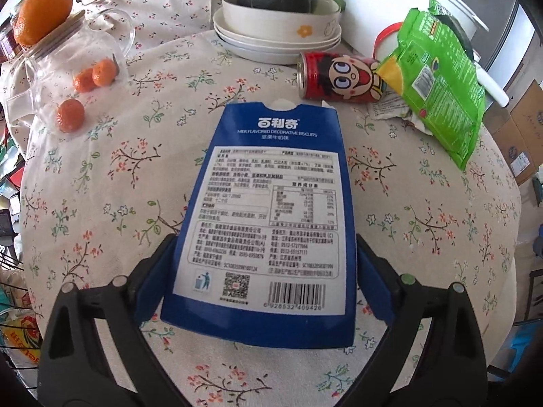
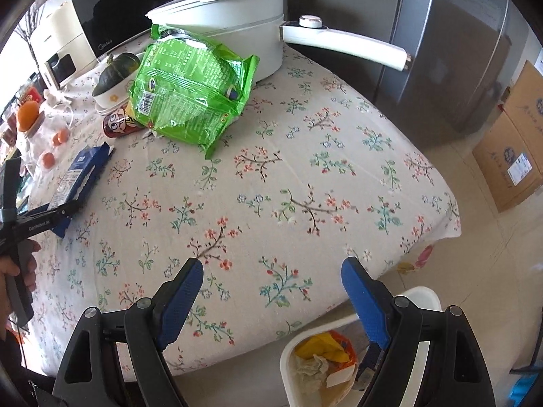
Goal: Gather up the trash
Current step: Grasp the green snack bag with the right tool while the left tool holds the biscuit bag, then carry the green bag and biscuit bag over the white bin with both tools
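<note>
Between the left gripper's point(image 1: 264, 268) clamped fingers, the blue biscuit box point(image 1: 268, 210) is held lengthwise, while the right gripper point(image 2: 271, 291) is spread wide and empty above the bin point(image 2: 288, 349).

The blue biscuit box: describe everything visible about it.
The blue biscuit box is a flat cardboard carton, dark blue, with a large white label of fine print, a nutrition table, a QR code and a barcode facing up. White lettering reads "Milk Flavored Decorative Biscuits". Its far end is torn open, with a notched flap. It is held between the jaws of the left gripper, whose blue pads press its two long edges, above the floral tablecloth. Whether its far end rests on the cloth cannot be told.
</note>
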### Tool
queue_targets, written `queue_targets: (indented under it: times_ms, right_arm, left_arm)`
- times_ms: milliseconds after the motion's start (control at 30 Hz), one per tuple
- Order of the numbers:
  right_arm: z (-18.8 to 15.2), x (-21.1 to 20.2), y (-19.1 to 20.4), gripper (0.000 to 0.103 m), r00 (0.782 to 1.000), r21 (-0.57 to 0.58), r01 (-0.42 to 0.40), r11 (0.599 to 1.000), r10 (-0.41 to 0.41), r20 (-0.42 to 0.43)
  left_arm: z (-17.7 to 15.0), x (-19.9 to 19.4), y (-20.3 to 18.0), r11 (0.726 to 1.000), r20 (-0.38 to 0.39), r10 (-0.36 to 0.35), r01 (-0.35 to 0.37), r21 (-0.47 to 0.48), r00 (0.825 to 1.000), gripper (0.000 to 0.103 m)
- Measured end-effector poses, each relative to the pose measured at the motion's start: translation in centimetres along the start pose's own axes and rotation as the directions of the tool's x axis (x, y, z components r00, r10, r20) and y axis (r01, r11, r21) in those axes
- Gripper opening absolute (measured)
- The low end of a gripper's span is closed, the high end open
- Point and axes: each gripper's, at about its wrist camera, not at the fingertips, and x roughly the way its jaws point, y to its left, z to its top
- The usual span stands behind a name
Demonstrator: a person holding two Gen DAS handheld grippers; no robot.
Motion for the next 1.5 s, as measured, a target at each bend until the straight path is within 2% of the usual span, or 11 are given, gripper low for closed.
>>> queue_targets:
  times_ms: [167, 367, 500, 800, 867, 933, 967, 1033, 1133, 1233, 1500]
  right_arm:
    - [3.2, 1.8, 0.4, 0.085, 0.997, -0.006, -0.053, 0.999, 0.054, 0.062]
    - [6.8, 5.4, 0.8, 0.085, 0.983, 0.002, -0.130, 0.991, 0.129, 0.132]
    - [8.7, 8.5, 1.0, 0.085, 0.963, 0.037, -0.229, 0.973, 0.221, 0.151]
    - [11.3, 12.9, 2.0, 0.085, 0.921, 0.081, -0.362, 0.929, 0.342, 0.187]
    - [11.4, 13.4, 2.2, 0.080, 0.912, 0.096, -0.386, 0.917, 0.364, 0.192]
    - [11.4, 13.7, 2.3, 0.052, 0.898, 0.110, -0.420, 0.901, 0.395, 0.195]
    - [11.4, 13.6, 2.3, 0.045, 0.889, 0.117, -0.440, 0.891, 0.413, 0.196]
    - [11.0, 13.2, 2.4, 0.019, 0.873, 0.119, -0.472, 0.874, 0.445, 0.198]
    - [10.3, 11.8, 2.8, 0.010, 0.866, 0.098, -0.484, 0.869, 0.460, 0.196]
    - [9.6, 9.7, 3.2, 0.008, 0.870, 0.074, -0.471, 0.879, 0.448, 0.207]
    - [6.7, 2.2, 2.6, 0.007, 0.898, 0.022, -0.397, 0.918, 0.383, 0.219]
  left_arm:
    - [-0.4, -2.7, -0.3, 1.000, 0.048, -0.015, 0.014, 0.010, 0.999, 0.095]
    - [-0.8, -5.5, 0.1, 1.000, 0.099, -0.025, 0.027, -0.015, 0.995, 0.095]
    - [-0.9, -6.8, 0.7, 0.998, 0.122, -0.039, 0.043, -0.036, 0.992, 0.095]
    - [-0.6, -7.2, 1.0, 0.996, 0.142, -0.057, 0.066, -0.061, 0.988, 0.095]
    - [-0.6, -7.2, 0.9, 0.996, 0.139, -0.060, 0.069, -0.063, 0.988, 0.095]
    - [-0.6, -7.1, 0.9, 0.996, 0.137, -0.061, 0.070, -0.061, 0.989, 0.095]
    - [-0.6, -7.2, 0.9, 0.996, 0.138, -0.061, 0.070, -0.059, 0.988, 0.095]
    - [-0.7, -7.2, 1.0, 0.995, 0.138, -0.066, 0.075, -0.060, 0.988, 0.095]
    - [-0.9, -7.6, 1.0, 0.995, 0.145, -0.072, 0.082, -0.065, 0.987, 0.095]
    - [-1.1, -8.4, 1.1, 0.993, 0.159, -0.081, 0.093, -0.069, 0.984, 0.095]
    - [-2.0, -9.9, -0.2, 0.992, 0.186, -0.119, 0.126, -0.027, 0.975, 0.095]
